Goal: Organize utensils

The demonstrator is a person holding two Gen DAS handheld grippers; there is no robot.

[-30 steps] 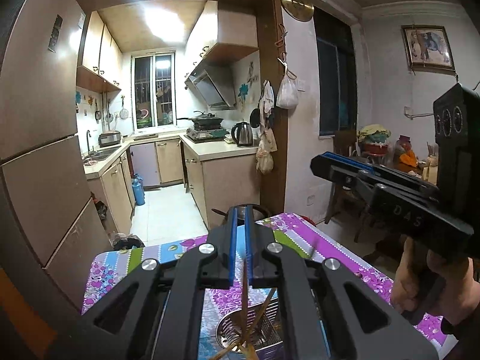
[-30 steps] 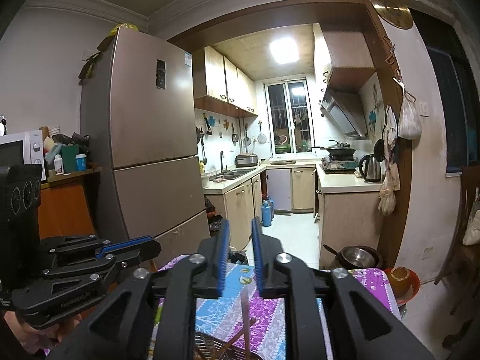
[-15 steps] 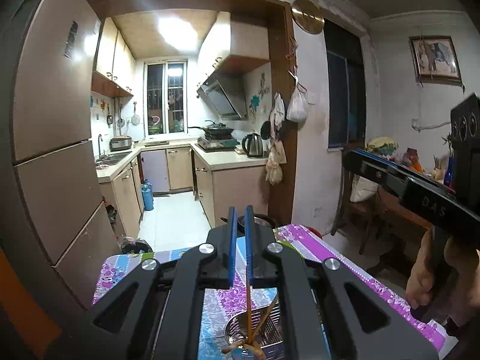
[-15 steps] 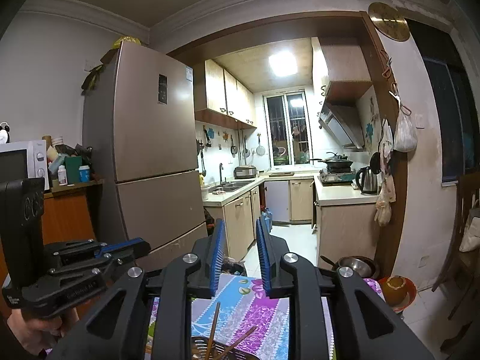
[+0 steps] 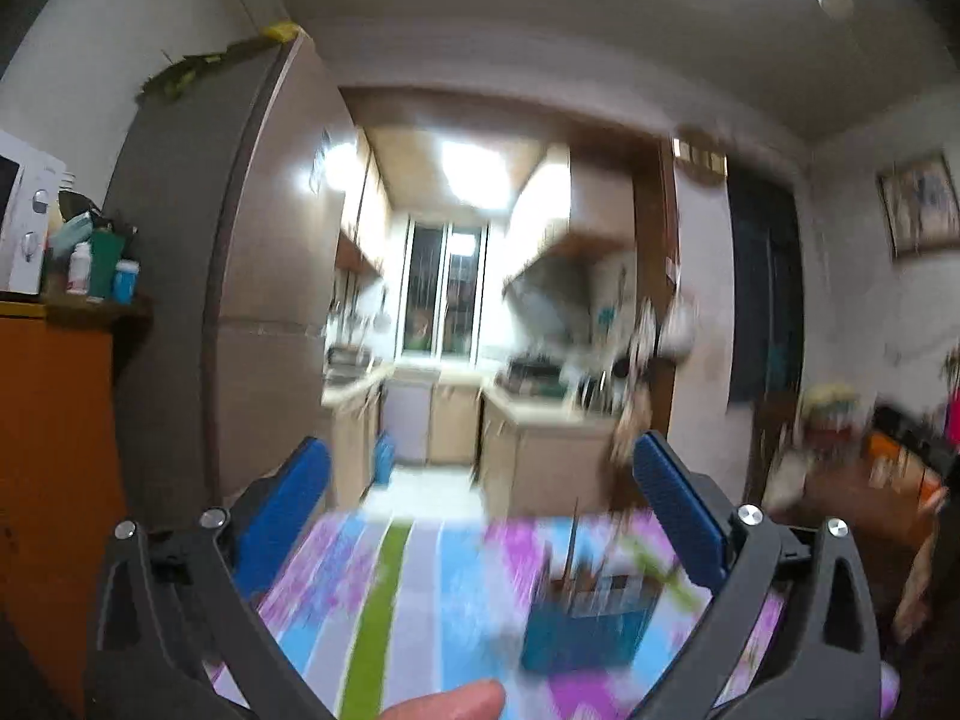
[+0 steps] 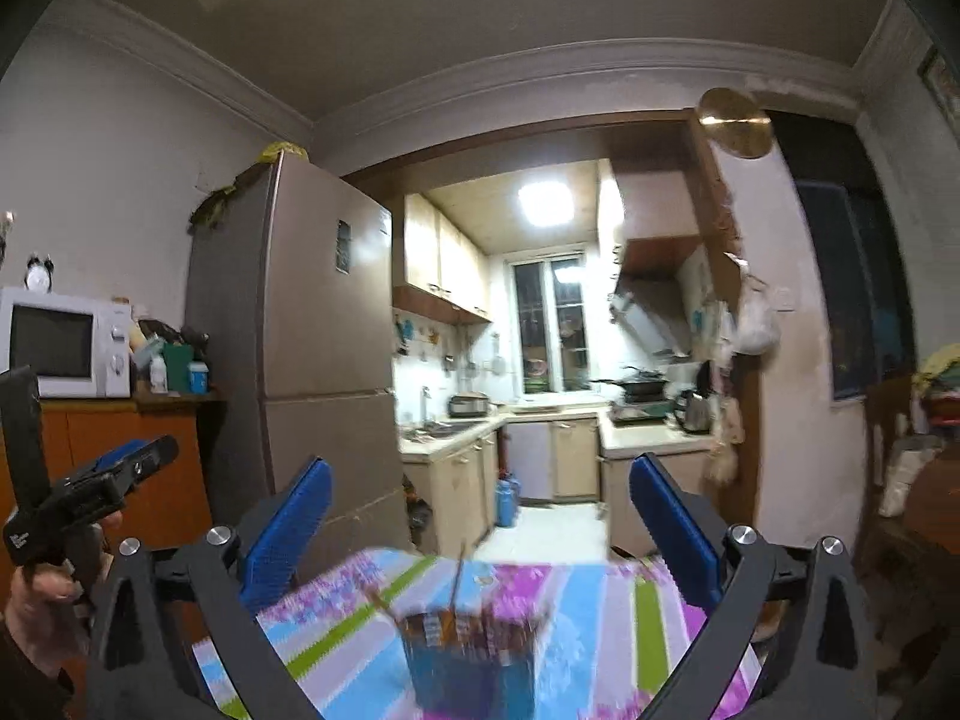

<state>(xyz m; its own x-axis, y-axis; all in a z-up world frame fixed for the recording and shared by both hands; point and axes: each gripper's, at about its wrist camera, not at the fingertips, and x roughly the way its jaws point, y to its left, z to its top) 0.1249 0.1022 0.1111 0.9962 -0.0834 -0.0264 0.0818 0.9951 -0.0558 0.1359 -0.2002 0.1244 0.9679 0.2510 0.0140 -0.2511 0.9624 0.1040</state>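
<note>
A blue utensil holder point(image 5: 585, 621) with several chopsticks upright in it stands on the striped floral tablecloth point(image 5: 384, 588), blurred by motion. It also shows in the right wrist view point(image 6: 471, 660), low between the fingers. My left gripper point(image 5: 480, 516) is wide open and empty, raised above the table with the holder to its lower right. My right gripper point(image 6: 480, 519) is wide open and empty above the holder. The left gripper point(image 6: 102, 483) also shows at the left edge of the right wrist view.
A tall fridge point(image 6: 312, 360) stands left of the kitchen doorway. A microwave point(image 6: 60, 345) sits on an orange cabinet point(image 6: 120, 462) at far left. Kitchen counters point(image 6: 648, 438) lie beyond the table. A thumb point(image 5: 447, 702) shows at the bottom edge.
Both grippers opened from nearly shut to wide open, and the chopstick between the left fingers is gone from them. Both have pulled up and back. The view now shows the blue holder.
</note>
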